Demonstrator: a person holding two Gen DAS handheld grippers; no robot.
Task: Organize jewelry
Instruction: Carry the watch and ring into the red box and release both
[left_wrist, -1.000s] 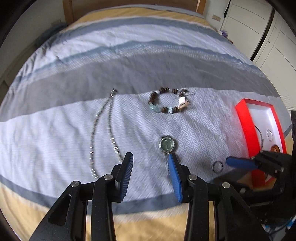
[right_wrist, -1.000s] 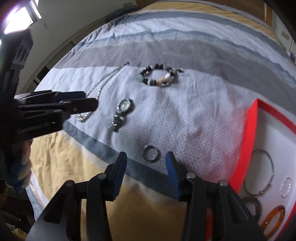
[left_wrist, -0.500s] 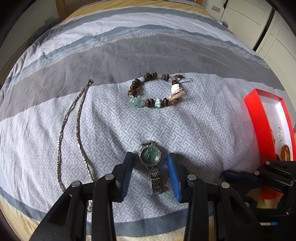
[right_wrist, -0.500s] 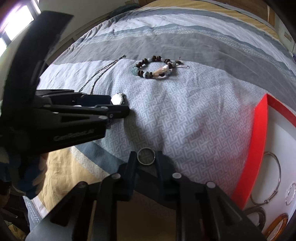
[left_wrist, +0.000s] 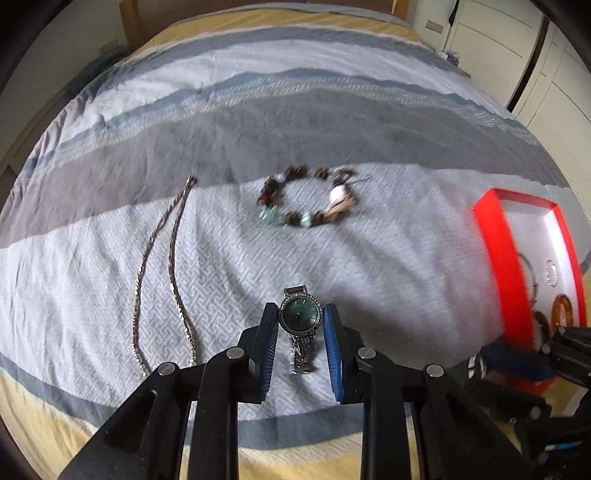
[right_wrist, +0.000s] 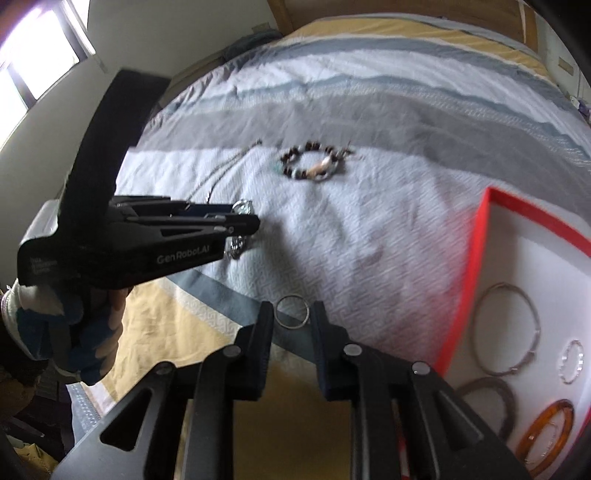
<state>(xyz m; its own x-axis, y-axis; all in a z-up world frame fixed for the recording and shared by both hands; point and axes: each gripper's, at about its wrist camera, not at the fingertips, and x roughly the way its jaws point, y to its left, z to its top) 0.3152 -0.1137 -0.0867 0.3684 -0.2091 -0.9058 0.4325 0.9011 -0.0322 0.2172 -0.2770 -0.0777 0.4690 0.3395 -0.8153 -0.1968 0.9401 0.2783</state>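
My left gripper (left_wrist: 300, 325) is shut on a silver watch (left_wrist: 300, 320) with a green dial, its band hanging below, lifted over the bedspread. My right gripper (right_wrist: 293, 317) is shut on a thin silver ring (right_wrist: 292, 311), raised above the bed's front edge. The left gripper and watch also show in the right wrist view (right_wrist: 242, 208). A brown beaded bracelet (left_wrist: 306, 201) and a long silver chain necklace (left_wrist: 162, 266) lie on the bedspread. A red box (right_wrist: 476, 266) with a white inside sits to the right.
The red box (left_wrist: 498, 254) holds a large silver bangle (right_wrist: 508, 328), a small sparkly ring (right_wrist: 570, 360), a dark bangle (right_wrist: 491, 398) and an amber bangle (right_wrist: 545, 432). White wardrobe doors (left_wrist: 517, 44) stand beyond the bed at the right.
Both grippers closed: the left on the watch, the right on the ring. Both have since lifted their pieces off the bedspread, and the views pulled back.
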